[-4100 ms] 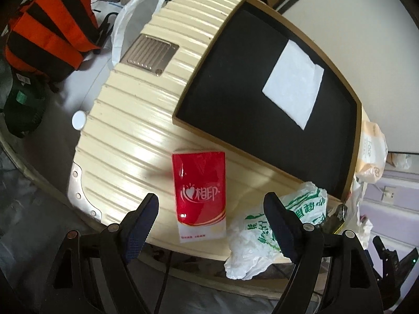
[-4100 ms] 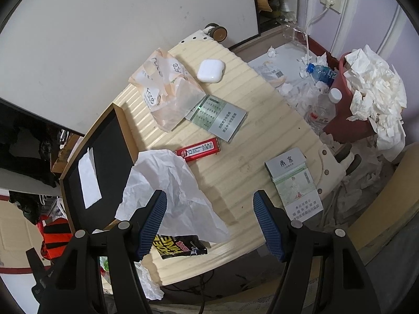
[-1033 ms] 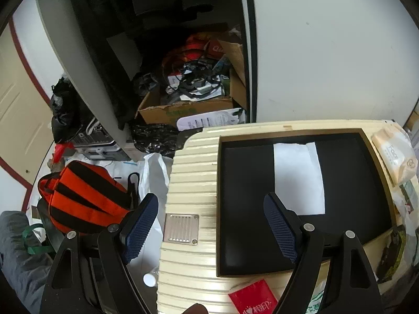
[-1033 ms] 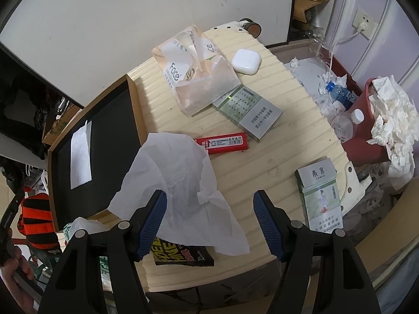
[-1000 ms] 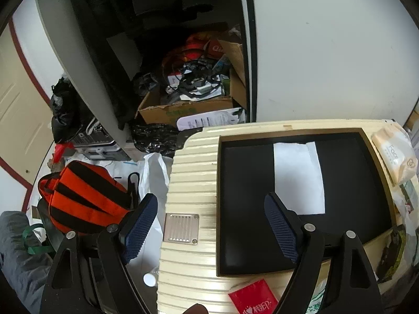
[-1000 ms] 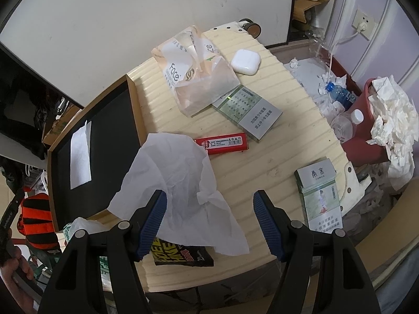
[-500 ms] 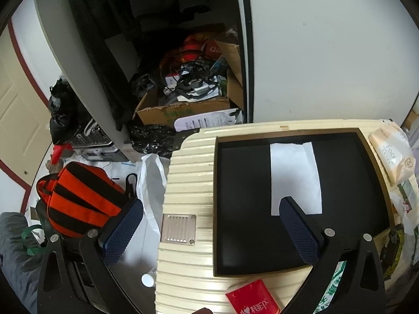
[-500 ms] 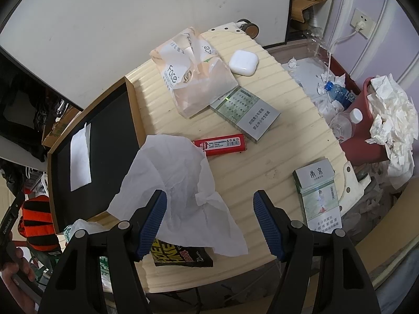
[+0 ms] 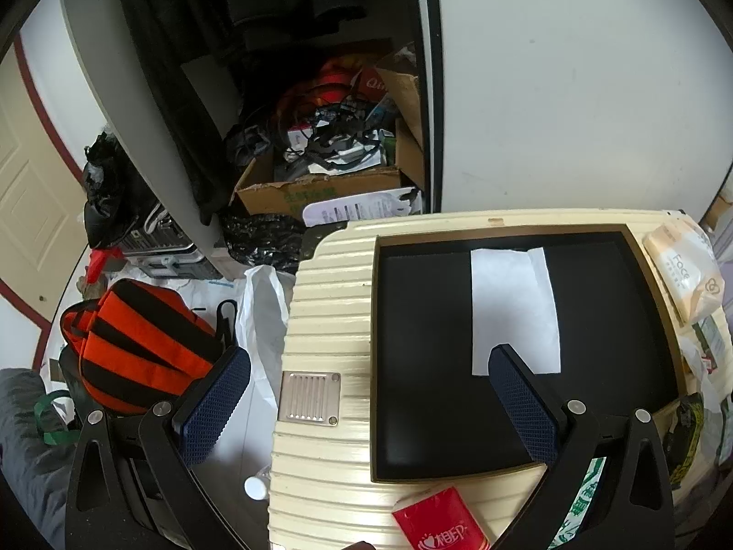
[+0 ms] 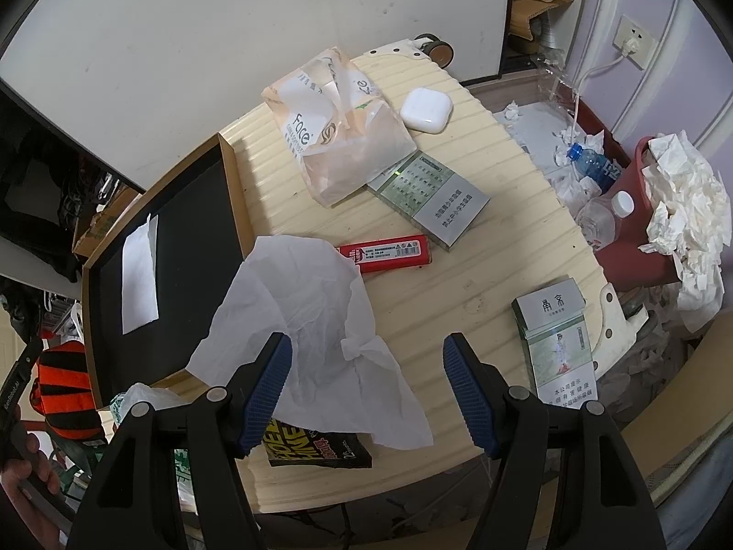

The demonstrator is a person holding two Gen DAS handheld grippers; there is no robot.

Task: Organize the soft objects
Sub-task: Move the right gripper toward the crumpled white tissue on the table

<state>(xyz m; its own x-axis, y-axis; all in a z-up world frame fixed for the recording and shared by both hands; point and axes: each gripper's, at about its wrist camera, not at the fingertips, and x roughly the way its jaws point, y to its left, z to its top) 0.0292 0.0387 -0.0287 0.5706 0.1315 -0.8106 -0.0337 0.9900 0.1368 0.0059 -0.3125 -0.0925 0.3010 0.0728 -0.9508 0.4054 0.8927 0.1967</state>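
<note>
Two empty grippers hang over a cream ribbed suitcase [image 10: 481, 284].

Left gripper [image 9: 369, 392] is spread wide over the black gold-edged tray [image 9: 421, 343], whose flat white tissue [image 9: 513, 307] sits at 1 o'clock. Right gripper [image 10: 366, 389] is likewise parted above the crumpled white tissue sheet [image 10: 302, 321]; the peach tissue pack [image 10: 334, 133] lies at 12 o'clock.

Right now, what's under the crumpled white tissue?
The tissue overlaps one end of the red lighter and the top of a black-yellow packet. Anything else beneath it is covered.
</note>
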